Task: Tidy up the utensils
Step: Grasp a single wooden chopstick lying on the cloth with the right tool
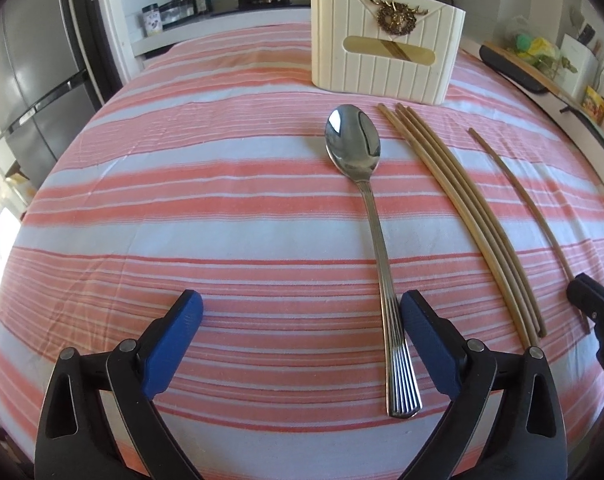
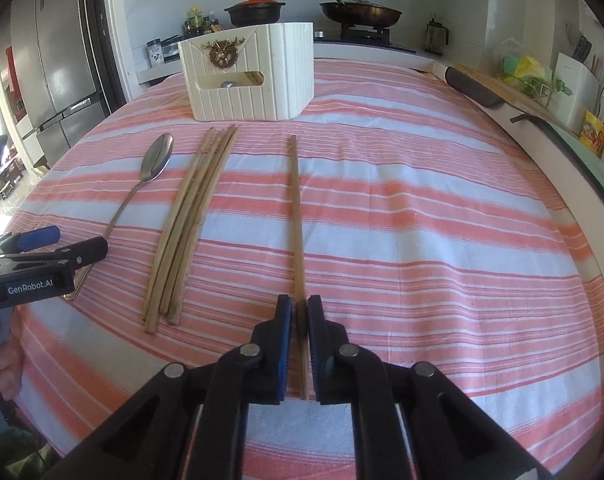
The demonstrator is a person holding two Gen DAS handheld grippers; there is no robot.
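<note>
Roughly midway: your right tongs pinch the lone wooden chopstick lying on the surface; left tongs spread beside the steel spoon. Chopstick bundle remains; cream ribbed holder at far edge already has some.

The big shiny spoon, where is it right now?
The spoon lies on the striped tablecloth, left of the bundle of chopsticks, bowl toward the white holder. Its handle sits between the open left gripper's fingers.

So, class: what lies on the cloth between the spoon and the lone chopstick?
A bundle of chopsticks lies between the spoon and the lone chopstick, apart from both; both wrist views show it.
</note>
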